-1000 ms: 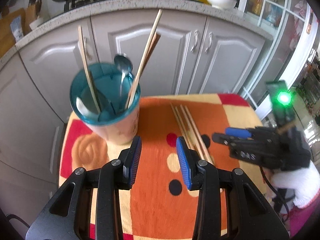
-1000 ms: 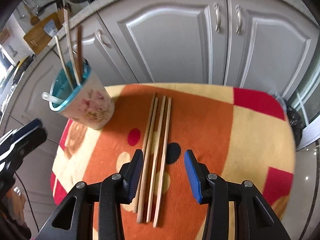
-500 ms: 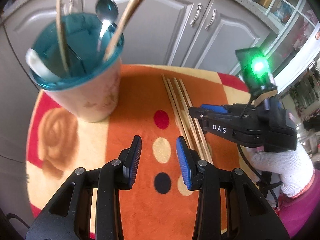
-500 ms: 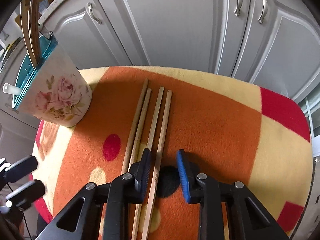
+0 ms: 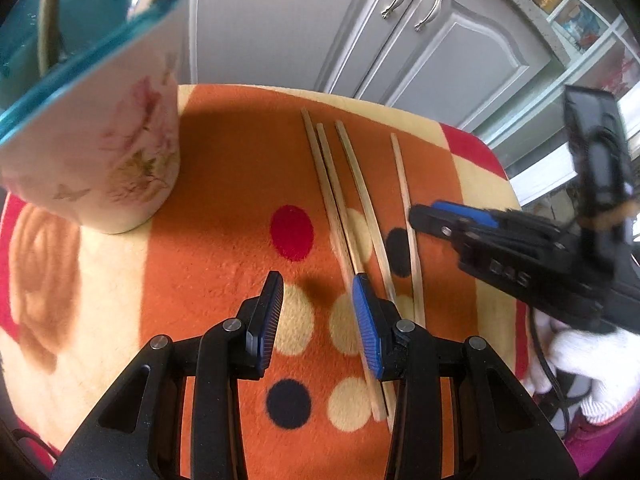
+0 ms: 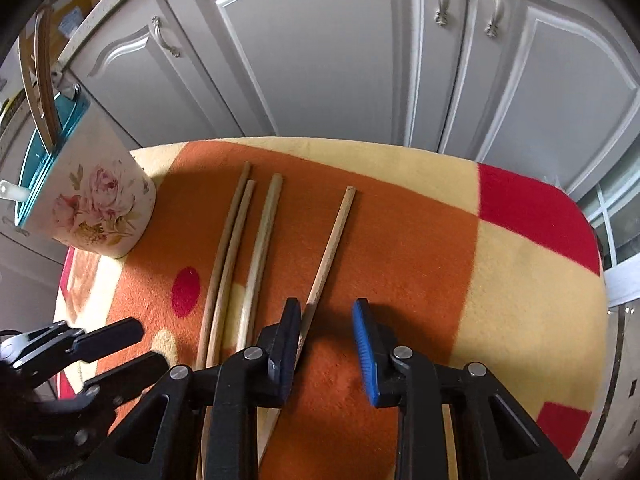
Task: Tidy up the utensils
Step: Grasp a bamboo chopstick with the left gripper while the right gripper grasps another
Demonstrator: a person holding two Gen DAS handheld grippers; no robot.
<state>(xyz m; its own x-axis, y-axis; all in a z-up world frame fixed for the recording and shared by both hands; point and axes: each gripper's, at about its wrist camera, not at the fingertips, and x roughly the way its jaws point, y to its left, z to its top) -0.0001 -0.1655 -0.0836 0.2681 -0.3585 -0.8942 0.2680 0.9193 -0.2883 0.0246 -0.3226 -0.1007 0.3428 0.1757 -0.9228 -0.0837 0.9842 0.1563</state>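
While right gripper (image 6: 326,344) gapes, chopstick (image 6: 330,248) apparently touches left finger.

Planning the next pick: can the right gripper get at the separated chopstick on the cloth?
Probably yes. The right gripper hangs low and open, the separated chopstick passes beside its left finger, not between the jaws. Nothing blocks a small sideways shift.

1. Your left wrist camera looks steeply down from close above the blanket (image 5: 224,248), past its own jaws, toward the grey cabinet doors (image 5: 280,28).
2. Your right wrist camera does the same from further right.
3. Both share the four chopsticks (image 5: 362,196) (image 6: 260,248), the flowered cup (image 5: 104,148) (image 6: 96,208) and each other's gripper.
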